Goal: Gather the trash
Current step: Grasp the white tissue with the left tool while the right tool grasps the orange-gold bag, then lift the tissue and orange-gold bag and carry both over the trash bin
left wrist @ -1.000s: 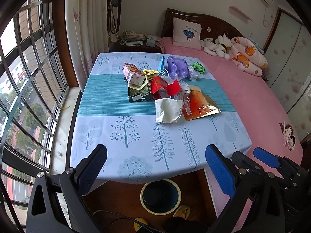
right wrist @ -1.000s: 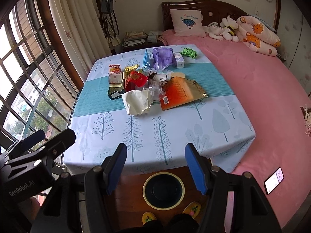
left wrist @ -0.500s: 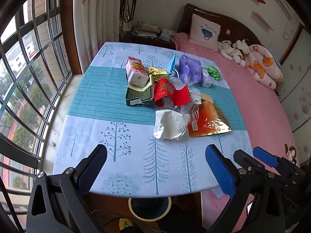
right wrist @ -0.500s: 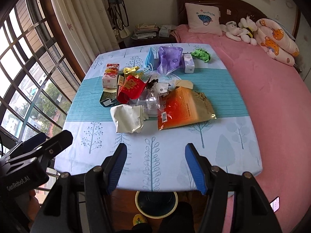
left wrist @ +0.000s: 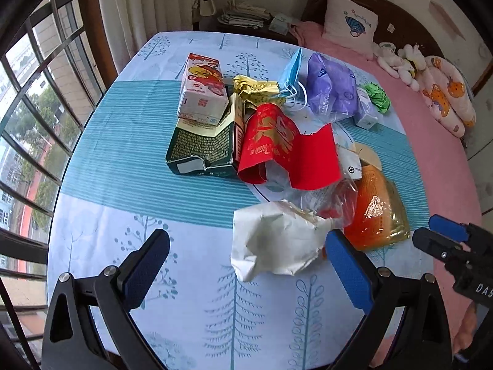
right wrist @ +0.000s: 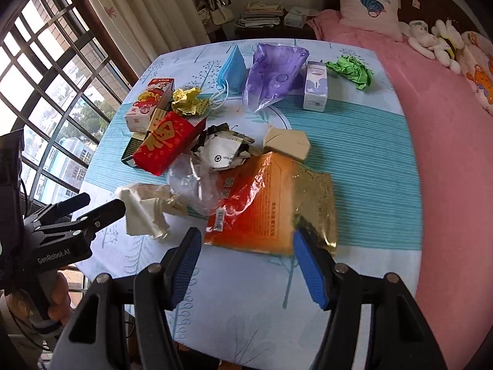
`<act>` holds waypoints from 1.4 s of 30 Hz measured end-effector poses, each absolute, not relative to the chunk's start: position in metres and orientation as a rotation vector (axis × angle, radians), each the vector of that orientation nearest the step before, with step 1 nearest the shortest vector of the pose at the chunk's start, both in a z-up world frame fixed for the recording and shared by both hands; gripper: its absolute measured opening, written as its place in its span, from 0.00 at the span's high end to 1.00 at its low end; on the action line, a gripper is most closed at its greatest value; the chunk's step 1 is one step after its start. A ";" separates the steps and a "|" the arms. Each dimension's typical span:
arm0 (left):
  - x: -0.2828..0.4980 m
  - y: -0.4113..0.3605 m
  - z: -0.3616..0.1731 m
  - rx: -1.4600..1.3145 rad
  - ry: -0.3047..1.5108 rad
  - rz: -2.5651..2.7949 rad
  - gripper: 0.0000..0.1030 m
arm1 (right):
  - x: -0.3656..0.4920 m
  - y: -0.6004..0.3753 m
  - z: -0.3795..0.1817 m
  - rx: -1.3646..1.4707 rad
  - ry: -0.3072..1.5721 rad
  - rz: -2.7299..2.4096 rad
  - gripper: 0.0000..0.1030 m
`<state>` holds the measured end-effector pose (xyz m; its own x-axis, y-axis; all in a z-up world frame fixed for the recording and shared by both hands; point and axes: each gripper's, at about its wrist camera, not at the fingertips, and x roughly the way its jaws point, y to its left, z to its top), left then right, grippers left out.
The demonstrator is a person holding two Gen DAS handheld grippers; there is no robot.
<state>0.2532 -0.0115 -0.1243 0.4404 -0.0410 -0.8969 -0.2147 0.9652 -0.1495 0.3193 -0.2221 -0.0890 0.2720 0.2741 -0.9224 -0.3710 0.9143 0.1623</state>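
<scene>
On my left side, the left gripper [left wrist: 246, 265] hangs with its jaws spread wide and nothing between the pads, angled down at the near edge of the table [left wrist: 101, 160]. The crumpled white paper bag [left wrist: 274, 243] lies straight ahead of it, just beyond the fingertips, with its long side running across my view from one finger toward the other. Moving right, the orange and gold foil pouch [right wrist: 271, 203] lies flat directly ahead of the right gripper [right wrist: 246, 265], whose jaws also stand apart and empty; its long axis runs away from me, its near edge just past the pads. I judge each hand is nearest its own piece: left for the bag, right for the pouch.
</scene>
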 end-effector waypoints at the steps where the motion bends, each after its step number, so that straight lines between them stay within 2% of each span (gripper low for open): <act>1: 0.257 -0.012 -0.128 -0.245 1.106 0.098 0.03 | 0.324 -0.223 -0.093 -0.100 1.224 0.442 0.40; 8: 0.284 -0.017 -0.144 -0.168 1.078 0.026 0.03 | 0.348 -0.227 -0.117 -0.126 1.271 0.494 0.40; 19: 0.304 -0.046 -0.176 -0.151 1.205 -0.076 0.03 | 0.368 -0.249 -0.126 -0.063 1.285 0.476 0.39; 20: 0.303 -0.047 -0.177 -0.152 1.210 -0.080 0.03 | 0.370 -0.251 -0.128 -0.052 1.288 0.473 0.38; 22: 0.302 -0.049 -0.181 -0.156 1.220 -0.076 0.03 | 0.374 -0.255 -0.134 -0.031 1.297 0.465 0.21; 23: 0.301 -0.050 -0.183 -0.156 1.228 -0.066 0.03 | 0.376 -0.256 -0.137 -0.024 1.301 0.461 0.19; 25: 0.298 -0.052 -0.187 -0.158 1.240 -0.046 0.07 | 0.378 -0.257 -0.144 -0.013 1.314 0.455 0.18; 27: 0.298 -0.053 -0.193 -0.158 1.261 -0.022 0.30 | 0.379 -0.257 -0.151 -0.016 1.323 0.454 0.18; 29: 0.297 -0.053 -0.196 -0.167 1.267 0.002 0.31 | 0.379 -0.253 -0.158 -0.046 1.324 0.452 0.17; 33: 0.295 -0.054 -0.196 -0.206 1.269 0.036 0.41 | 0.375 -0.238 -0.170 -0.123 1.314 0.469 0.13; 38: 0.289 -0.055 -0.195 -0.216 1.283 0.112 0.43 | 0.362 -0.221 -0.180 -0.254 1.263 0.475 0.05; 41: 0.282 -0.049 -0.192 -0.247 1.297 0.142 0.43 | 0.356 -0.220 -0.180 -0.272 1.231 0.474 0.08; 42: 0.280 -0.048 -0.191 -0.260 1.297 0.147 0.43 | 0.354 -0.220 -0.179 -0.278 1.214 0.484 0.15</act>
<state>0.2802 -0.0476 -0.1906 0.2663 -0.0379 -0.9632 -0.2526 0.9616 -0.1077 0.3536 -0.2196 -0.1791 0.2653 0.2074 -0.9416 -0.4972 0.8661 0.0507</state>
